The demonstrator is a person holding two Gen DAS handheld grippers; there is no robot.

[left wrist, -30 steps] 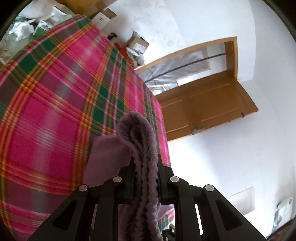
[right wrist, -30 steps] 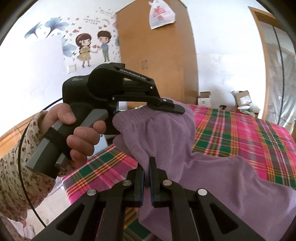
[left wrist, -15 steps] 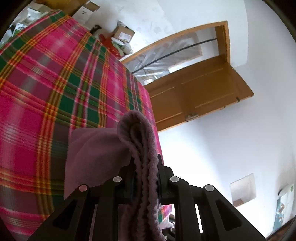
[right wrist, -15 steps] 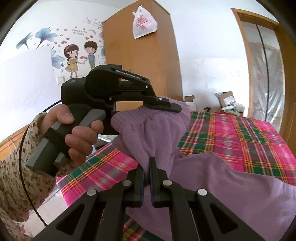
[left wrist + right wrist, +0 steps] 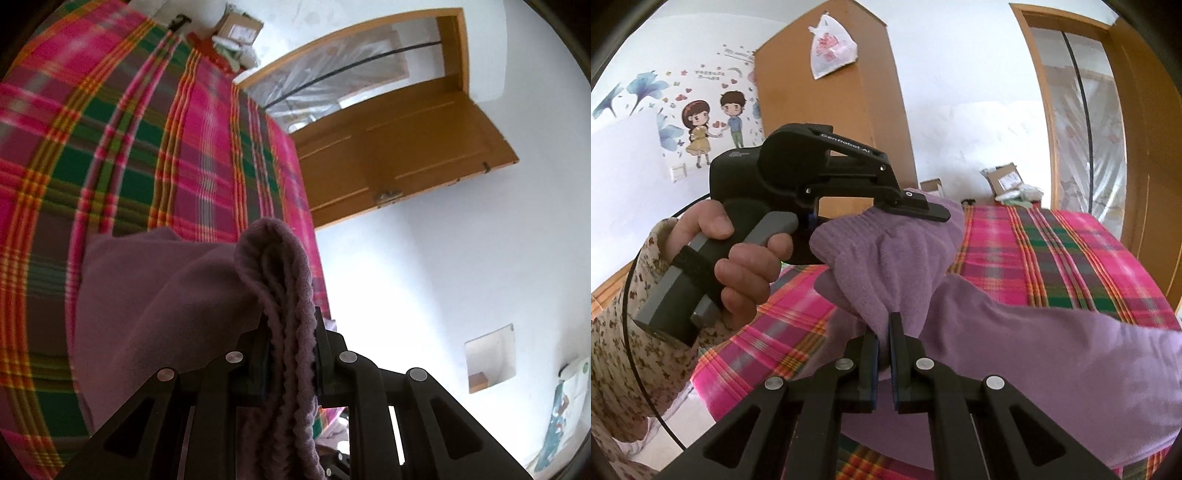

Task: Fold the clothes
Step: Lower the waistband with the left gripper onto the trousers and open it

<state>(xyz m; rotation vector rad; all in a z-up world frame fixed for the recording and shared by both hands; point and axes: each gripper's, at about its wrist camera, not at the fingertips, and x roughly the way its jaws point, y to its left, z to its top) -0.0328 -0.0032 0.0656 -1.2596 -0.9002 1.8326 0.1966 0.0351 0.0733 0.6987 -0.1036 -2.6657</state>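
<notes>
A purple fleece garment [image 5: 1034,354] lies partly on the plaid bed cover [image 5: 1052,251], one end lifted. My right gripper [image 5: 883,332] is shut on a fold of the purple garment near its raised edge. My left gripper [image 5: 290,328] is shut on a thick ribbed hem of the purple garment [image 5: 166,295], which bulges up between its jaws. In the right wrist view the left gripper [image 5: 916,206] is held in a person's hand [image 5: 738,254] just beyond and left of my right one, its top finger resting over the cloth.
The pink and green plaid bed cover [image 5: 110,147] fills the left. A wooden door [image 5: 399,147] stands open beyond the bed's far end. Cardboard boxes [image 5: 1008,181] sit against the far wall. A tall wooden wardrobe [image 5: 842,99] carries a plastic bag [image 5: 831,48].
Both grippers have stayed shut on the purple garment. The left wrist view has swung so that more of the garment and the door show; the bed has slid left.
</notes>
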